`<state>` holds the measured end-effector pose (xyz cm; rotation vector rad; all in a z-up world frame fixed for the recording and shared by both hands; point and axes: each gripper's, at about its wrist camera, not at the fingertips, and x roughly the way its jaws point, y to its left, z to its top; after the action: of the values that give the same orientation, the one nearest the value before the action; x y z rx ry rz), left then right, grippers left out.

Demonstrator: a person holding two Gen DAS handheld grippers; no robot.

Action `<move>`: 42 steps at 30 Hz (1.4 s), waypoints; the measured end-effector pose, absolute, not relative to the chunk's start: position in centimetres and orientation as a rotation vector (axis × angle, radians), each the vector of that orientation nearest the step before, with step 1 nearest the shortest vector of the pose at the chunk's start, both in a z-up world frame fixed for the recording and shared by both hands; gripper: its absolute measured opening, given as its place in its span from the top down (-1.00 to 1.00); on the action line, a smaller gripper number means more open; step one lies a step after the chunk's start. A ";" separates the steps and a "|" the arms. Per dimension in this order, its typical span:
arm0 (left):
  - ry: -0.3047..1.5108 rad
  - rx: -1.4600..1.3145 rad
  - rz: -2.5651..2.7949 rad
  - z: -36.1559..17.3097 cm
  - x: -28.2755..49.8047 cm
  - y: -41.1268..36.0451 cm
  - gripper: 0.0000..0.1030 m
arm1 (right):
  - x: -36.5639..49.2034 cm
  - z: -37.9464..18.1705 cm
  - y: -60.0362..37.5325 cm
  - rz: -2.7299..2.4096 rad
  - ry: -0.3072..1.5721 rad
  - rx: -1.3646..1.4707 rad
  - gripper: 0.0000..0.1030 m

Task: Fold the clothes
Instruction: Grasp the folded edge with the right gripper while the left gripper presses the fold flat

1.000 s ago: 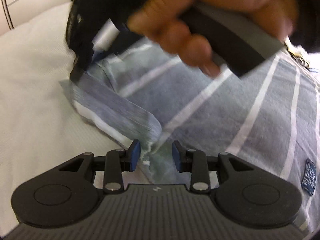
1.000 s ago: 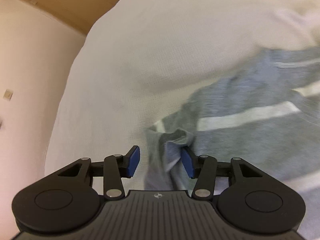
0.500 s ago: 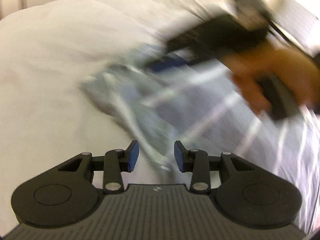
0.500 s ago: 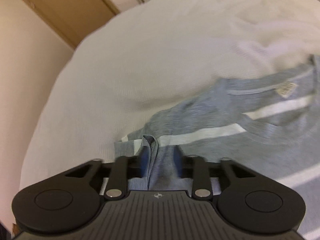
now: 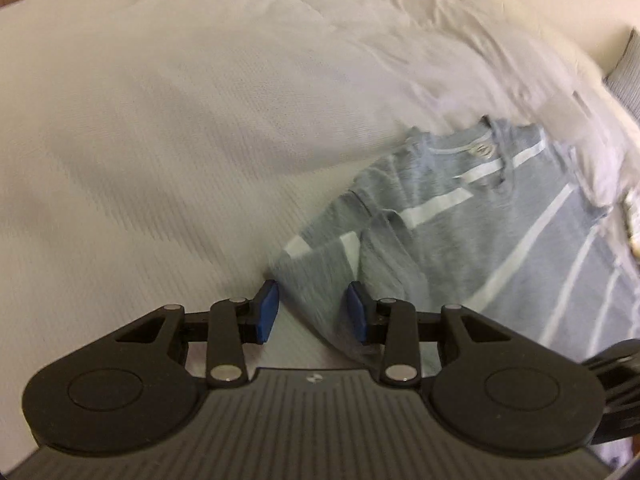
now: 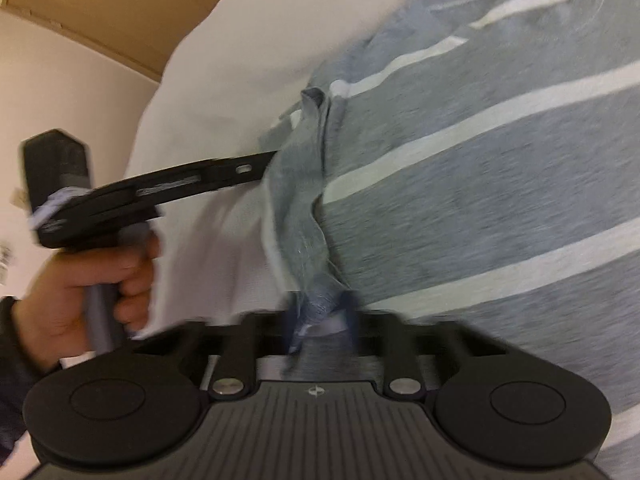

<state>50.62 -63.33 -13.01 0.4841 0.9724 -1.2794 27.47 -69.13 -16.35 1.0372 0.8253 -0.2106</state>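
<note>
A grey T-shirt (image 5: pixel 460 236) with white stripes lies spread on the white bed cover (image 5: pixel 160 128), its collar toward the far right. My left gripper (image 5: pixel 312 312) is open, and the shirt's sleeve edge lies between its blue pads (image 5: pixel 266 312). In the right wrist view, my right gripper (image 6: pixel 320 320) is shut on a bunched fold of the T-shirt (image 6: pixel 480 184) at its sleeve side, and the fabric runs up from it in a ridge. The left gripper (image 6: pixel 264 162), held by a hand (image 6: pixel 92 280), reaches that same sleeve from the left.
Rumpled white bedding (image 5: pixel 520 80) is heaped beyond the collar, with a grey pillow (image 5: pixel 628 72) at the far right edge. A wooden door (image 6: pixel 100 12) and a cream wall stand past the bed's edge. Open bed cover stretches to the left of the shirt.
My right gripper went from open to shut on the sleeve fold and drew it up. The left gripper swung around to the sleeve edge, still open. The right hand left the left view.
</note>
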 end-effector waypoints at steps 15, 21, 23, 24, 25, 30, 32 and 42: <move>0.967 0.386 -1.304 -8.8 48.2 -59.6 0.36 | 24.7 -16.4 -68.3 -0.218 0.862 1.116 0.62; 1.044 0.472 -1.282 -11.7 46.8 -59.9 0.36 | 24.6 -16.8 -66.9 -0.203 0.833 1.128 0.51; 1.074 0.439 -1.262 -12.2 47.7 -60.1 0.37 | 25.1 -17.1 -66.7 -0.215 0.806 1.129 0.37; 1.086 0.420 -1.252 -12.3 48.1 -60.2 0.37 | 25.3 -17.2 -66.7 -0.220 0.793 1.130 0.24; 1.090 0.402 -1.246 -12.3 48.6 -60.3 0.38 | 25.5 -17.4 -66.6 -0.226 0.780 1.131 0.18; 1.060 0.384 -1.238 -11.0 50.0 -60.2 0.39 | 26.9 -18.2 -66.2 -0.239 0.712 1.147 0.14; 1.050 0.394 -1.255 -10.5 50.0 -60.1 0.39 | 28.0 -18.7 -65.9 -0.185 0.689 1.187 0.15; 1.004 0.580 -1.291 -13.1 47.6 -61.8 0.37 | 26.9 -18.7 -65.1 -0.207 0.744 1.167 0.31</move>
<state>47.57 -61.82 -13.06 0.5803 1.0042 -1.2911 26.88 -65.07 -18.72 1.1671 0.7436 -0.2073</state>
